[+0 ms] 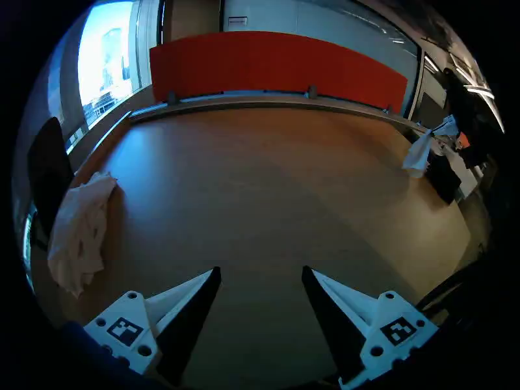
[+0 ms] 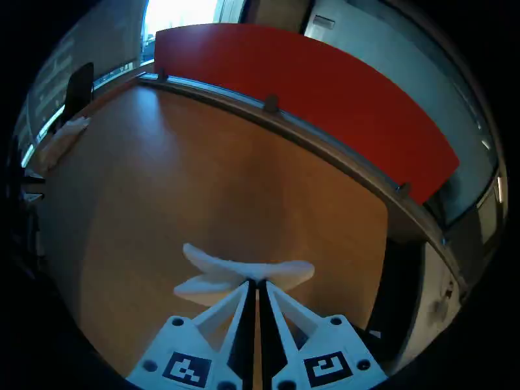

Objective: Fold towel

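In the right gripper view, my right gripper (image 2: 257,284) is shut on a white towel (image 2: 242,268). The cloth bunches out to both sides of the closed fingertips, above the wooden table (image 2: 195,182). The left gripper view shows the same towel (image 1: 417,155) far off, hanging over the table's right edge from the other gripper (image 1: 447,126), which a person in dark clothing holds. My left gripper (image 1: 260,273) stands open low over the table (image 1: 273,188) with nothing between its fingers. A crumpled pile of white towels (image 1: 79,229) lies at the table's left edge.
A red partition (image 1: 279,65) runs along the far side of the table, behind a grey rail. A black chair (image 1: 47,170) stands just past the towel pile (image 2: 70,127), below a bright window (image 1: 104,58). A broad stretch of bare wood lies between the grippers.
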